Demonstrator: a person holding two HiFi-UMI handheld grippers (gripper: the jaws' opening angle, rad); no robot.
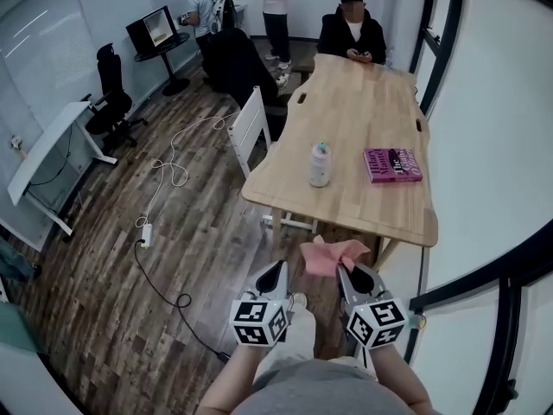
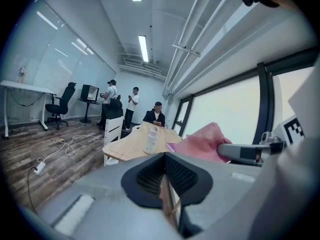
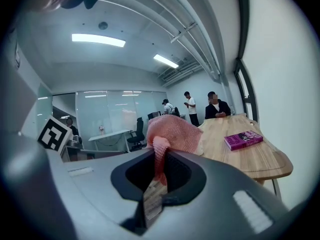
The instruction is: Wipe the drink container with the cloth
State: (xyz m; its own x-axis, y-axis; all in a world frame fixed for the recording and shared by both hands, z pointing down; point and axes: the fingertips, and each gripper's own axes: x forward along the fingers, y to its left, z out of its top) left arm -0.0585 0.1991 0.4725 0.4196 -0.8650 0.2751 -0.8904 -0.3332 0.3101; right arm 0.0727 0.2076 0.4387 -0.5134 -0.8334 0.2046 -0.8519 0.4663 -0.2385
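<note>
A dark plank floor (image 1: 130, 258) fills the room, with a cable (image 1: 168, 175) trailing across it. A long pale wooden table (image 1: 363, 111) runs away from the person holding the tools, and a seated person (image 1: 352, 31) is at its far end. A white chair (image 1: 249, 128) stands against the table's left side.

On the near part of the table a pink book (image 1: 392, 164) lies flat towards the right edge. The bottle (image 1: 320, 164) stands upright to the left of the book, apart from it and near the left edge.

Both tools are held in the air short of the table's near end, above the floor and side by side. The right gripper (image 1: 344, 273) is clamped on a pink cloth (image 1: 333, 254). In the right gripper view a narrow fold of the cloth (image 3: 172, 129) runs down between the closed jaws, and the rest bunches above them. The left gripper (image 1: 278, 268) holds nothing. In its own view its jaws meet in a thin line, with the cloth (image 2: 202, 143) off to its right.

The bottle (image 2: 151, 140) is well apart from the cloth. It stands further along the table, beyond both tools and slightly to their left, and nothing touches it.
</note>
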